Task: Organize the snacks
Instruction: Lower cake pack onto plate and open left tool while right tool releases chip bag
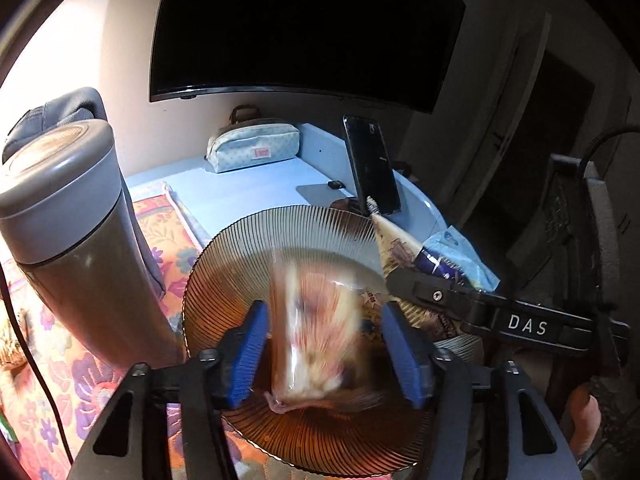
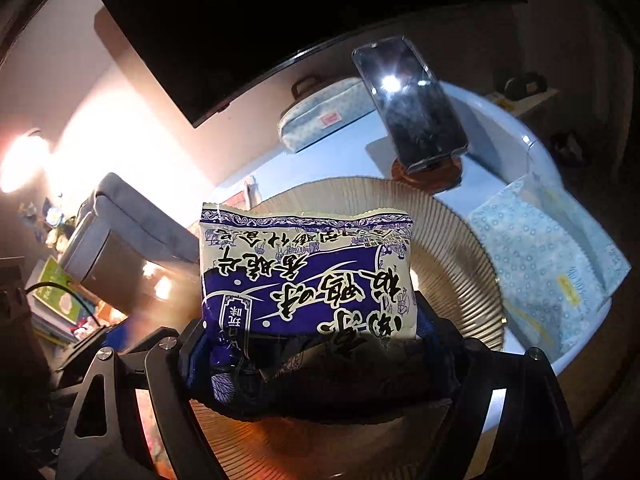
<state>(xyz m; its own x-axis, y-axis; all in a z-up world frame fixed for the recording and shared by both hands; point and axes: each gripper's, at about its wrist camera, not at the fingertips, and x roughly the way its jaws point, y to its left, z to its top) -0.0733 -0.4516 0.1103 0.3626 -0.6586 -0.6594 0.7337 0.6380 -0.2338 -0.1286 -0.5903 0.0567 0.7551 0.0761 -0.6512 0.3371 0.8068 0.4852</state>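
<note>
In the left wrist view my left gripper (image 1: 324, 352) hangs open over an amber ribbed glass plate (image 1: 224, 264). A clear-wrapped orange snack (image 1: 316, 320), blurred by motion, sits between the blue pads (image 1: 248, 352) with a gap on each side. My right gripper (image 2: 316, 344) is shut on the near end of a purple and cream snack packet (image 2: 304, 272), holding it above the same plate (image 2: 460, 248). That packet (image 1: 400, 248) and the right gripper's black finger (image 1: 520, 320) show at the plate's right edge in the left wrist view.
A tall grey flask (image 1: 76, 216) stands left of the plate on a floral cloth (image 1: 168, 240). Behind are a phone on a stand (image 2: 412, 108), a pale pencil case (image 1: 252, 148) and a dark monitor (image 1: 308, 28). A light blue tissue pack (image 2: 540, 256) lies right of the plate.
</note>
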